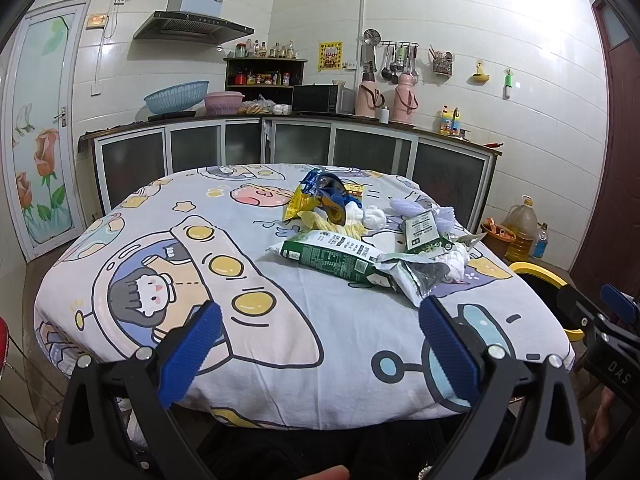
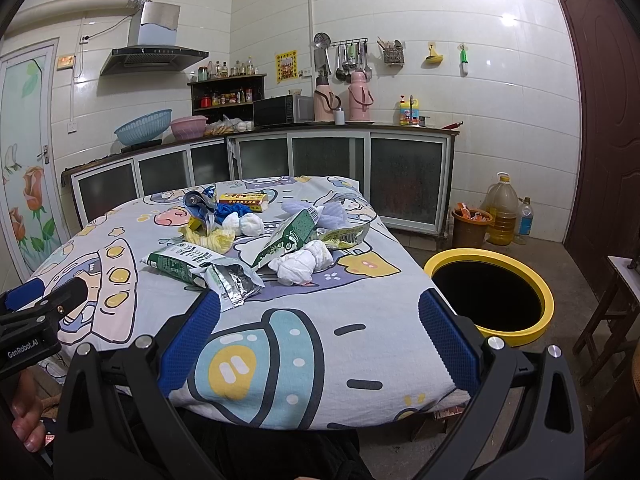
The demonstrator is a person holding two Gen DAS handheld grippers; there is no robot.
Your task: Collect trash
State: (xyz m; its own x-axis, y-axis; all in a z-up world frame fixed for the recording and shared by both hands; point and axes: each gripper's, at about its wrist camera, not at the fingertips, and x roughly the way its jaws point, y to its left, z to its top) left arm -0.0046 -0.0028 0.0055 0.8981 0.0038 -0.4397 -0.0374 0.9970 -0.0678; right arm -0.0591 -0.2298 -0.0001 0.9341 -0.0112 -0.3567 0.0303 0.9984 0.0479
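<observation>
On the right half of a round table (image 2: 360, 360) draped in a cartoon-print cloth lies a loose heap of trash. Nearest is a torn wrapper with a silver inside (image 2: 234, 282), open mouth facing the near edge. Just left of it, touching, lies a long green snack bag (image 2: 176, 265) (image 1: 328, 257), its long axis running from far left to near right. Right of the wrapper sits a crumpled white tissue wad (image 2: 302, 266), with a second green packet (image 2: 290, 242) propped tilted against it. Farther back are a blue and yellow wrapper (image 2: 202, 208), a small yellow box (image 2: 242, 201) and a pale purple wad (image 2: 334, 214).

On the floor, right of the table, stands a black bin with a yellow rim (image 2: 546, 292) (mouth open upward).

Both grippers hover at the near edge, apart from the heap: the left gripper (image 1: 320, 322) and right gripper (image 2: 320, 312) each have blue fingers spread wide, holding nothing.
</observation>
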